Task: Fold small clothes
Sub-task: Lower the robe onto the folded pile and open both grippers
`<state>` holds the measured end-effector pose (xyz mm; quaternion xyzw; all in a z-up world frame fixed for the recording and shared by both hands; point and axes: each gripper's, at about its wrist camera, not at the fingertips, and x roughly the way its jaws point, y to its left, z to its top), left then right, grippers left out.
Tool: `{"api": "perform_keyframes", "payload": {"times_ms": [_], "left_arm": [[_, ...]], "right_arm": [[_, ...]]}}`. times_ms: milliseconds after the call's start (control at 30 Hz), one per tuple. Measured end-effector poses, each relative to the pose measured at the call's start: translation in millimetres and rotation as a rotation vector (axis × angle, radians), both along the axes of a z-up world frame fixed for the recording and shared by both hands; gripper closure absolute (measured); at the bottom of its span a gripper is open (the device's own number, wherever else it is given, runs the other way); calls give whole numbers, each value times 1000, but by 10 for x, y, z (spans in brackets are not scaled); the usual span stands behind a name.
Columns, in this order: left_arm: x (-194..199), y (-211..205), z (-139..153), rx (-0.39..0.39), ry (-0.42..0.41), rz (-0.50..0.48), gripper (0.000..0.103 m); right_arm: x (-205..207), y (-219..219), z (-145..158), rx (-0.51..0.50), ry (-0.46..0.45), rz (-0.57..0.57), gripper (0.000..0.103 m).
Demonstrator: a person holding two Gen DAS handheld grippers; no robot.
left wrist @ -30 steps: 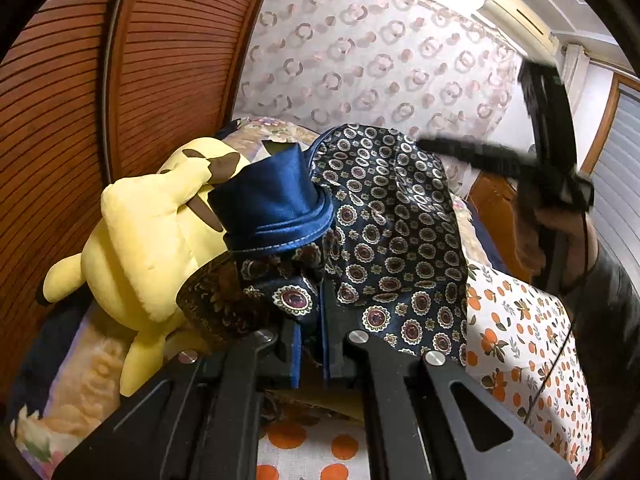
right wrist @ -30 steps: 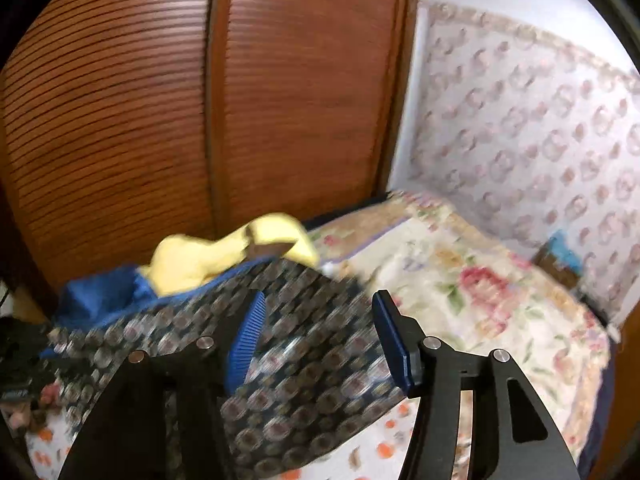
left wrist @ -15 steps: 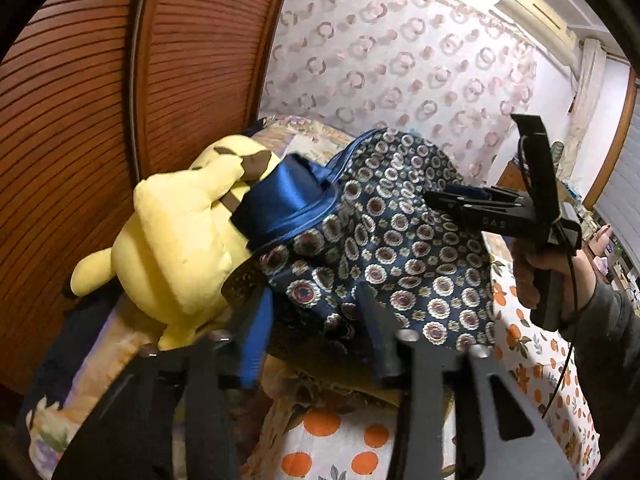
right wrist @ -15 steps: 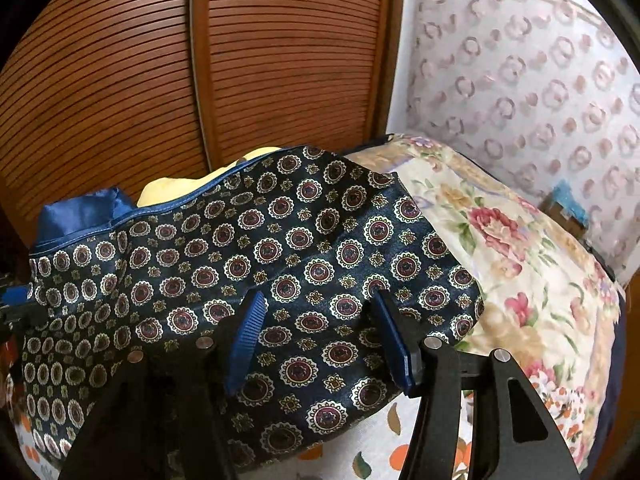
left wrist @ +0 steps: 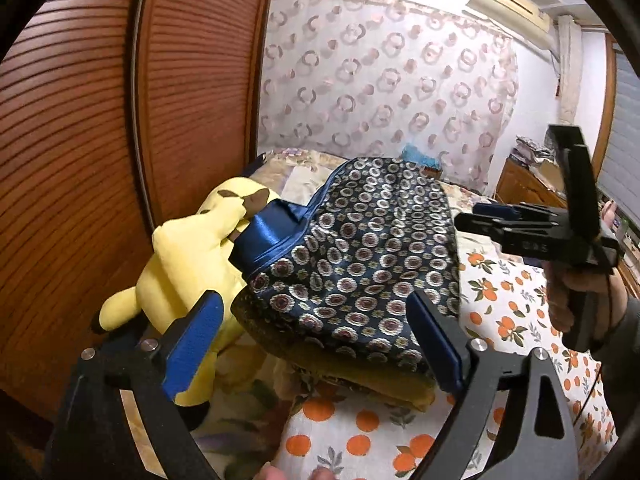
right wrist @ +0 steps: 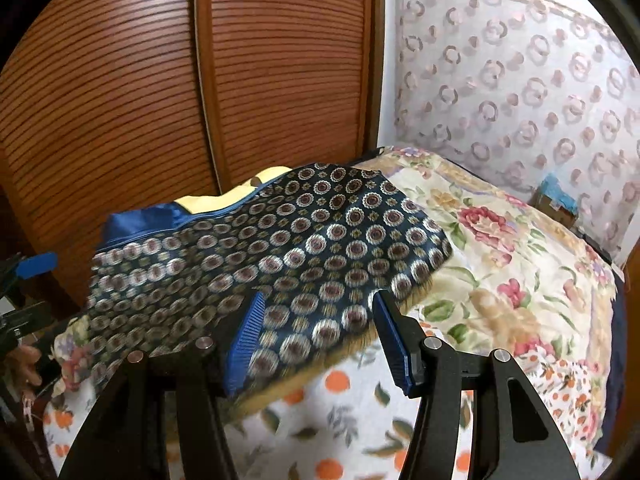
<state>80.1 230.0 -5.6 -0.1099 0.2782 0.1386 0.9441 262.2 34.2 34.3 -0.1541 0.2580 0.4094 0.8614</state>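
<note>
At far left we see a ribbed wooden wardrobe door (left wrist: pixel 100 128), its slats fine and glossy. Next comes a soft yellow plush toy (left wrist: pixel 188 264) slumped on the bed. Our left gripper (left wrist: pixel 316 332) has just been opening; its blue ribbed pads stand wide apart, with nothing pinched between them. Beyond it lies the patterned garment (left wrist: pixel 360 256), a smooth, silky navy cloth dotted with round medallions, with a shiny plain blue band along its left edge. It drapes partly over the toy and partly on the orange-print sheet (left wrist: pixel 516 312). Its long axis runs from the near left edge away toward the curtained wall. Our right gripper (right wrist: pixel 316 336) hovers over the garment's near corner, jaws parted and gripping nothing.
</note>
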Motion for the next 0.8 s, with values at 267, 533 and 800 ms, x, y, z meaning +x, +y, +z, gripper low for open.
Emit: {"api": "perform_keyframes", "payload": {"times_ms": [267,533,800], "left_arm": [[-170,-266,62,11,-27,-61,10],[-206,-767,54,48,-36,-160,10],[-253,-1313,112,69,-60,-266,10]], "right_arm": [[-605,-575,127,52,-20,-42,45],[-1297,-1200,119,89,-54,-128,45],[-1915,-1833,90,128,-72,-256,26]]}}
